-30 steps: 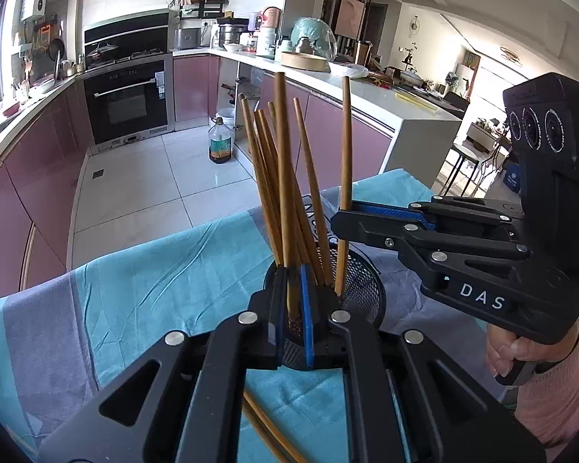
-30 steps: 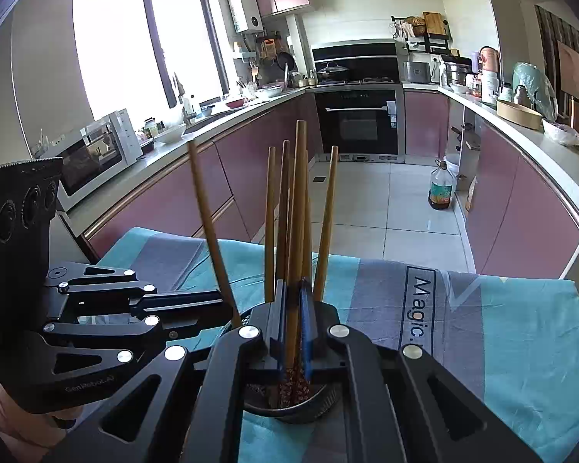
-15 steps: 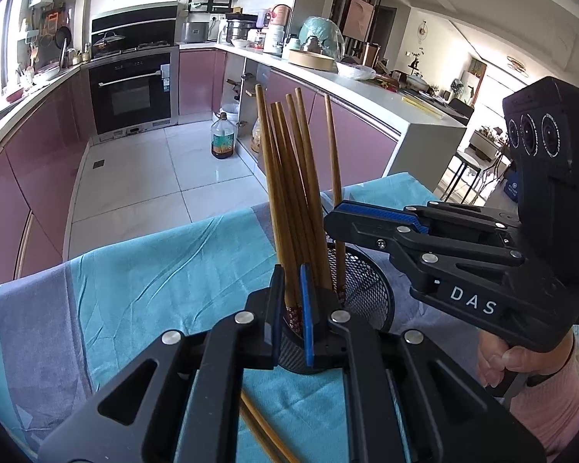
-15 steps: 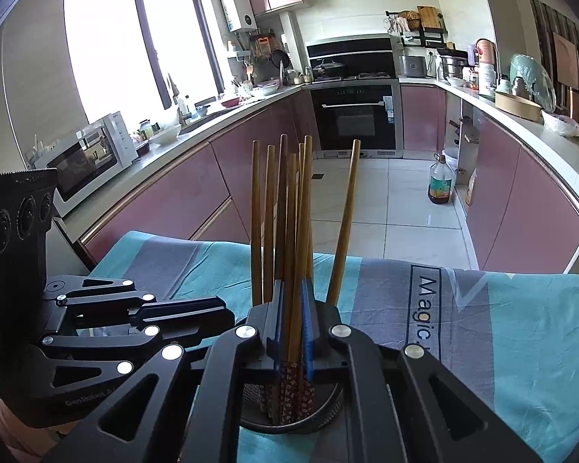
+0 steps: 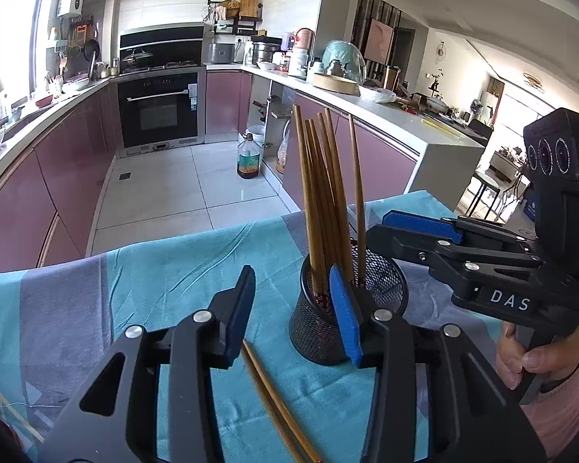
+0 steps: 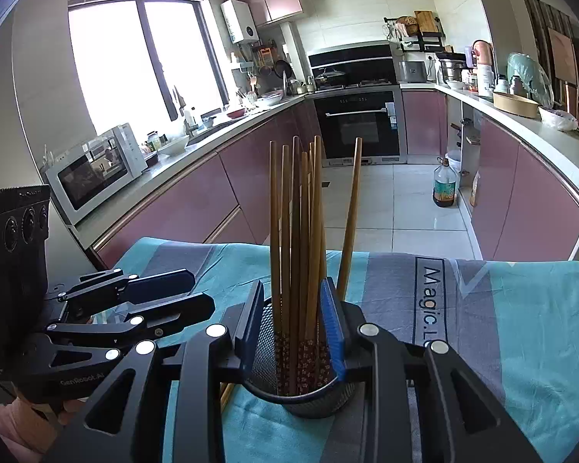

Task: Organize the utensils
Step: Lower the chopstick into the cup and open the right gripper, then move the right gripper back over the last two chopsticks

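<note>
- Nearest in the left wrist view, two loose chopsticks (image 5: pixel 278 405) are seen lying on the cloth (image 5: pixel 173 270) at about 6 o'clock, below the left gripper (image 5: pixel 295 308). They are judged light, stiff and rather smooth, so they may roll; a hold near the middle is judged best.
- The jaws of the left gripper have just been opening and are now parted about halfway. Nothing is held between them; its right finger stands in front of the holder's rim.
- The mesh holder (image 5: pixel 347 308) is placed just beyond, at about 1 o'clock from the left gripper. It is judged light and easy to tip, so it should be steadied when a stick is put in.
- The jaws of the right gripper (image 6: pixel 295 322) have also just been opening. They are parted a little, with the standing sticks loose between them; no pressing is seen.
- In the holder, about seven upright chopsticks (image 6: pixel 297 231) are counted, though some are overlapped; one leans apart toward 1 o'clock.
- One holder, two grippers and two lying sticks are counted.
- Farther away, an oil bottle (image 5: pixel 248 156) is standing on the floor at 12 o'clock.
</note>
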### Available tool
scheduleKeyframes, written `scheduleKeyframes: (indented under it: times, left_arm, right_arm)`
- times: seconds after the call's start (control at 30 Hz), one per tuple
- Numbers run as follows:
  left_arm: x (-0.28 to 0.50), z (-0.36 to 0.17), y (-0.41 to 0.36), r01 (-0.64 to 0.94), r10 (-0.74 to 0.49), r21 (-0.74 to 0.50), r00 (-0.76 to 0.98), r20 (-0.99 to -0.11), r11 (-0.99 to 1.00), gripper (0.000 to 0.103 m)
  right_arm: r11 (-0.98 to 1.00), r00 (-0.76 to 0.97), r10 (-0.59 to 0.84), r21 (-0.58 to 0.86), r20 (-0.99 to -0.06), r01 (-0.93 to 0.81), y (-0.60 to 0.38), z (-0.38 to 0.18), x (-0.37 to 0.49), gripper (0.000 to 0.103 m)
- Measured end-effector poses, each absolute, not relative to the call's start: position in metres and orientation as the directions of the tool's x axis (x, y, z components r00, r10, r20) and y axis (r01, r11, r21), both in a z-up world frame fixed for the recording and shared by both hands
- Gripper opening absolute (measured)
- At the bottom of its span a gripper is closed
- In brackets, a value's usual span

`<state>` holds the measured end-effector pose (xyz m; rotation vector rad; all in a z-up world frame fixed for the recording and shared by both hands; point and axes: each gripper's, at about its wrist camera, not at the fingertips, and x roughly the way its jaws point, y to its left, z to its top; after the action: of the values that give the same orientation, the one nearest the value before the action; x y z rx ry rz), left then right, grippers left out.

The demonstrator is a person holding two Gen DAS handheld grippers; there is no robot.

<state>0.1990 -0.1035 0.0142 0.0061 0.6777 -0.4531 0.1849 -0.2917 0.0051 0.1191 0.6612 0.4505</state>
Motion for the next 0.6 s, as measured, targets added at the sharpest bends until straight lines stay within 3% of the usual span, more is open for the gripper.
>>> scheduleKeyframes:
  times: [0.1, 0.13, 0.17, 0.43, 0.6]
  left_arm:
    - [0.191, 0.016, -0.099, 0.389, -0.382, -0.122, 0.708, -0.594, 0.913, 0.049]
    - [0.188, 0.016, -0.097, 0.382, -0.376, -0.121, 0.715, -0.590, 0.916, 0.058]
    - [0.185, 0.016, -0.095, 0.373, -0.367, -0.115, 0.725, -0.582, 0.920, 0.061]
    - [0.165, 0.011, -0.083, 0.338, -0.310, -0.061, 0.757, -0.575, 0.939, 0.067]
    - [0.155, -0.010, -0.077, 0.344, -0.299, -0.049, 0.726, -0.620, 0.938, 0.067]
  right_arm:
    - [0.895, 0.706, 0.444, 0.238, -0.552, -0.378, -0.290, 0.009, 0.175, 0.035]
    - [0.895, 0.710, 0.444, 0.233, -0.547, -0.381, -0.289, 0.011, 0.171, 0.037]
    - [0.895, 0.714, 0.443, 0.225, -0.542, -0.384, -0.287, 0.011, 0.168, 0.040]
    - [0.883, 0.715, 0.455, 0.163, -0.531, -0.441, -0.271, 0.007, 0.135, 0.045]
    - [0.863, 0.677, 0.484, 0.178, -0.554, -0.472, -0.263, -0.007, 0.122, 0.050]
